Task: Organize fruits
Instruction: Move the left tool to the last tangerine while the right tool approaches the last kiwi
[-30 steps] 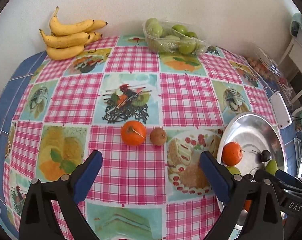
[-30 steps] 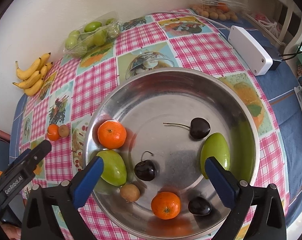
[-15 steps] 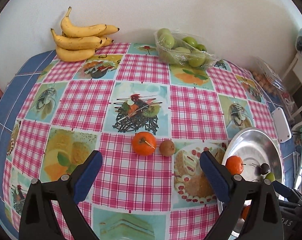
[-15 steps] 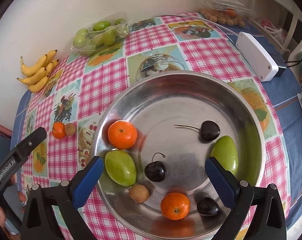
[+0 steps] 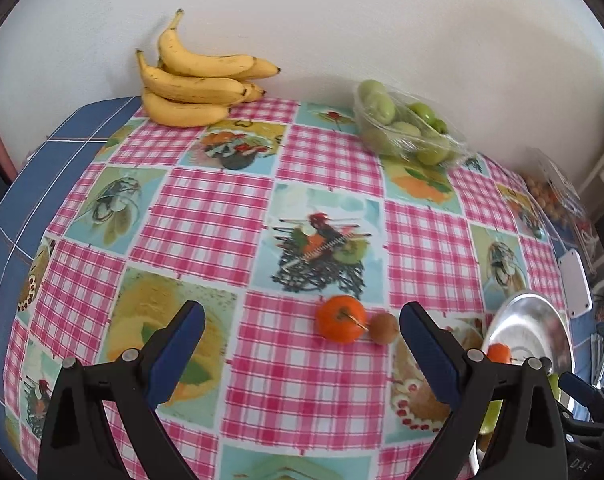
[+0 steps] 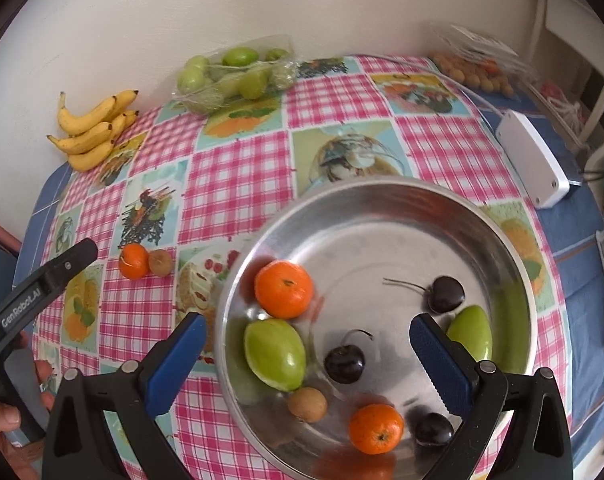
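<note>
**Mandarin and small brown fruit on the cloth, outside the bowl**

A round orange mandarin point(image 5: 340, 319) with a thin stem lies on the checked tablecloth point(image 5: 206, 216), touching a small brown fruit point(image 5: 384, 328) on its right. The steel bowl point(image 6: 381, 204) holds more fruit; the green ones lie with the long axis tilted. The left gripper point(image 5: 300, 354), marked "GenRobot.AI", is spread and empty. The right gripper point(image 6: 307, 354) is also spread and empty, over the bowl.

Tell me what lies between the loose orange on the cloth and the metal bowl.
A small brown fruit sits right beside the loose orange; past it only bare tablecloth reaches the metal bowl, as the right wrist view shows.
</note>
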The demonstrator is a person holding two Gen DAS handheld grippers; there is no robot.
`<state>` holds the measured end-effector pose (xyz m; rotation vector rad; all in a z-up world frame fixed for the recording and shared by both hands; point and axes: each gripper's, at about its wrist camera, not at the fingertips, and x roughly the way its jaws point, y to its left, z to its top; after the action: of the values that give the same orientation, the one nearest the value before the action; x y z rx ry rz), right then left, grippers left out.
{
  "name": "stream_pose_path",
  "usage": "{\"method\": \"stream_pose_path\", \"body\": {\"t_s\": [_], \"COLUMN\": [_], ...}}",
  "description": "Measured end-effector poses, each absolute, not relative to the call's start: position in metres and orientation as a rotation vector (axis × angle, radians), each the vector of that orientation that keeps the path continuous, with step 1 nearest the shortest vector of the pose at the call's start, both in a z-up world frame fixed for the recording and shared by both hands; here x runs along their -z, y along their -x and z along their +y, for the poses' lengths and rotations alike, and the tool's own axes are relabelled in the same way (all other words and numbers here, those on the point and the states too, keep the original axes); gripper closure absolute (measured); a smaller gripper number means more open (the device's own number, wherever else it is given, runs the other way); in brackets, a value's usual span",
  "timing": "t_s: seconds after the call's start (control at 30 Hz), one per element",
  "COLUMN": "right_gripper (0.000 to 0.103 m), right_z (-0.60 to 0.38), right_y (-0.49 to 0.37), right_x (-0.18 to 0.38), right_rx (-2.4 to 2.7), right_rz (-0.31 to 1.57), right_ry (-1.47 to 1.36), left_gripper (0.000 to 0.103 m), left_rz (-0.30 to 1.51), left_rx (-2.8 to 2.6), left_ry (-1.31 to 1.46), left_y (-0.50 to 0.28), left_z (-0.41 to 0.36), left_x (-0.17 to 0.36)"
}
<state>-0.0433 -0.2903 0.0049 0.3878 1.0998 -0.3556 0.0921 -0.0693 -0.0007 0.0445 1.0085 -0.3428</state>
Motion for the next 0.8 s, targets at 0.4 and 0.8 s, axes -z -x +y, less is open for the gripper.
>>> {"method": "stream_pose_path", "body": {"t_s": [0.4,0.8], "right_gripper": [0.000,0.000], "right_z": [-0.249,-0.215], "right_y": [0.005,-0.040], "right_x": [-0.018,-0.016], "right_rx": [0.255,0.157], "right_rz": [1.067,1.070], "right_ry": [-0.293,-0.260], "left_gripper": [0.005,0.005], "left_rz": [0.951,0.998], "left_rx": [0.279,0.283], "left_ry": [-0.003,0.013], "left_y": [-0.117,-0.137], "left_z": [-0.037,-0.023], "left_x": [-0.006,0.004]}}
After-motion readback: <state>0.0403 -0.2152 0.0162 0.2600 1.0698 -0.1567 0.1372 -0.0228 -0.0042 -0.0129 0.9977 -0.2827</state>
